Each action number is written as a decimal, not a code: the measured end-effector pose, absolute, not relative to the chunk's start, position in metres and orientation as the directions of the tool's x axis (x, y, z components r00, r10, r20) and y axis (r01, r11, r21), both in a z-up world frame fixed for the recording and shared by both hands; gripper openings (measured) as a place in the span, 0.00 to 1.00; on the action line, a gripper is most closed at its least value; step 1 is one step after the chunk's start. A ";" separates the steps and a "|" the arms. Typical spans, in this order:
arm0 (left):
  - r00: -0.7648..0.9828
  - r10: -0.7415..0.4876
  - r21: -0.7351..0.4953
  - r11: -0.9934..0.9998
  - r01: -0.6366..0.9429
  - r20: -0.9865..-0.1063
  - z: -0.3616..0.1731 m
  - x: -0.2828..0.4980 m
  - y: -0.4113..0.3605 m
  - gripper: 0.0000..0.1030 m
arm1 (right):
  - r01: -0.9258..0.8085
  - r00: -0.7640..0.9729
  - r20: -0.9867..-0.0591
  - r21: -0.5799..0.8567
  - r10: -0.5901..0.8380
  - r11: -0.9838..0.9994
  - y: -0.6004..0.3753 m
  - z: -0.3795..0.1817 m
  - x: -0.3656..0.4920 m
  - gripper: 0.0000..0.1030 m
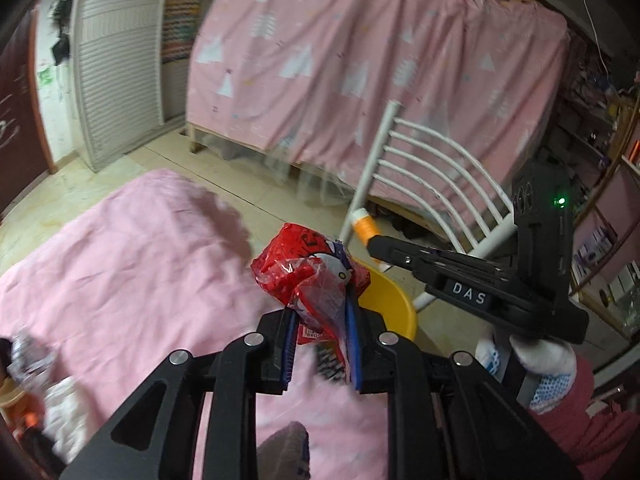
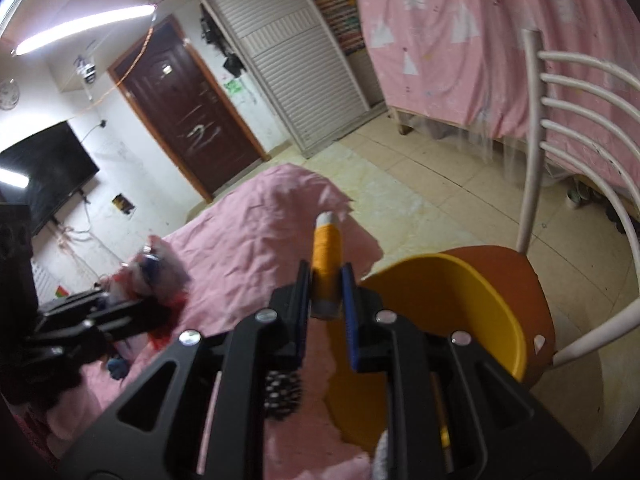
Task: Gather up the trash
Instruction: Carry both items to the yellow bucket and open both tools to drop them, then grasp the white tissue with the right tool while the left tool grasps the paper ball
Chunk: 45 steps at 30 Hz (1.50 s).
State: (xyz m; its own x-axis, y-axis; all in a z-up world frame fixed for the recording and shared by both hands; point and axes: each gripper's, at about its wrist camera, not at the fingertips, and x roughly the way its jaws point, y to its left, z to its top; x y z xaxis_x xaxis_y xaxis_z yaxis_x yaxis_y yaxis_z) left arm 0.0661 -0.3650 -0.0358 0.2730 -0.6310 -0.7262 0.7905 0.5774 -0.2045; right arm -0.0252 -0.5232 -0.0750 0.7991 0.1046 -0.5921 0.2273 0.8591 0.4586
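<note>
On your far left, crumpled clear wrapping (image 1: 30,356) lies blurred on the pink cloth (image 1: 132,248) that covers the tabletop; what it is exactly cannot be told. Your left gripper (image 1: 322,344) has its fingers (image 1: 289,350) drawn in to a narrow gap, clamped on a red snack wrapper (image 1: 310,276) with a cartoon face printed on it; the wrapper stands up out of the fingers, held above the cloth and just beside the rim of the yellow bowl (image 1: 394,304). In the right wrist view the same gripper appears at the left edge, motion-blurred, with the red wrapper in its grip. A dark pine cone (image 2: 282,396) lies on the pink cloth under your right gripper (image 2: 326,296). That gripper's fingers (image 2: 349,312) are closed to a narrow gap on an orange thread spool (image 2: 327,252), which stands upright between the blue pads with its white end on top. The spool is held above the tabletop edge, just to the left of the yellow bowl. The bowl sits on the brown seat (image 2: 532,292) of a white slat-back chair (image 2: 580,112), right beside the tabletop. Your right hand (image 1: 544,364), in a white knit glove, holds the gripper handle.
</note>
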 end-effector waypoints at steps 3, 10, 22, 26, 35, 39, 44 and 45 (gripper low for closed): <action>0.256 -0.609 -0.195 0.575 0.795 -0.751 -0.048 0.067 -0.391 0.12 | 0.251 0.801 -0.593 0.455 0.081 0.854 -0.531 -0.079 -0.027 0.14; 0.248 -0.595 -0.190 0.576 0.795 -0.765 -0.061 0.068 -0.413 0.56 | 0.288 0.797 -0.599 0.482 0.072 0.827 -0.548 -0.088 -0.030 0.23; 0.353 -0.602 -0.195 0.659 0.727 -0.716 -0.030 0.066 -0.344 0.56 | 0.234 0.791 -0.602 0.455 0.103 0.859 -0.518 -0.079 -0.016 0.47; 0.422 -0.591 -0.185 0.705 0.684 -0.688 -0.014 0.066 -0.308 0.57 | 0.190 0.790 -0.600 0.436 0.126 0.879 -0.493 -0.068 -0.004 0.51; 0.583 -0.490 -0.143 0.830 0.539 -0.648 0.006 0.076 -0.223 0.63 | 0.052 0.760 -0.615 0.382 0.212 0.923 -0.417 -0.052 0.029 0.59; 0.624 -0.449 -0.146 0.868 0.475 -0.640 0.009 0.080 -0.182 0.65 | 0.000 0.734 -0.631 0.366 0.249 0.930 -0.385 -0.051 0.043 0.60; 0.659 -0.399 -0.148 0.903 0.403 -0.638 0.007 0.083 -0.136 0.66 | -0.050 0.708 -0.647 0.353 0.282 0.934 -0.348 -0.051 0.054 0.64; 0.663 -0.390 -0.154 0.909 0.387 -0.639 0.006 0.084 -0.127 0.66 | -0.059 0.703 -0.650 0.350 0.288 0.935 -0.342 -0.052 0.055 0.64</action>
